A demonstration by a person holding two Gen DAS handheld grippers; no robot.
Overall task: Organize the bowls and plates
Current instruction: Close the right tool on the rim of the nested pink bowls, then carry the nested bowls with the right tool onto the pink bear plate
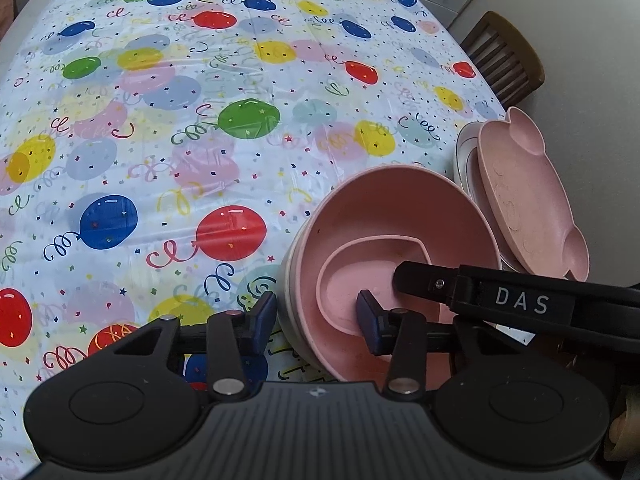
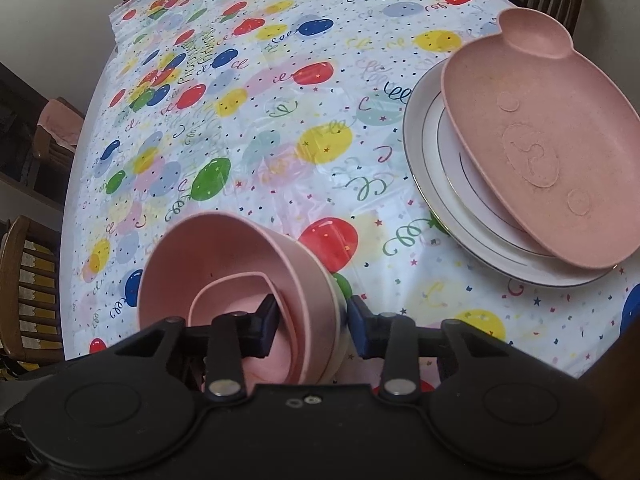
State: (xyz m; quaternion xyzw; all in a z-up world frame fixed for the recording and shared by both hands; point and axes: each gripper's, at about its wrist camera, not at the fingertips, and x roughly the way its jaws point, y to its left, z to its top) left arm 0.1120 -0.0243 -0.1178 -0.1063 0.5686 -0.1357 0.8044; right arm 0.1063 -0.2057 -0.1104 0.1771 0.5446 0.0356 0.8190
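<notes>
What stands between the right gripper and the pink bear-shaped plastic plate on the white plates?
Likely yes, reachable once freed: the right gripper straddles the wall of the nested pink bowls and must lift clear first. Beyond that, only bare balloon-print tablecloth lies before the pink bear-shaped plate.

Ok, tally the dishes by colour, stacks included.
Pink: 3 at least (pink bowl, small bowl, eared plate)
White: 2 at least (white bowl, white plate)
Total: 5 at least; the stacks may hide more.
</notes>
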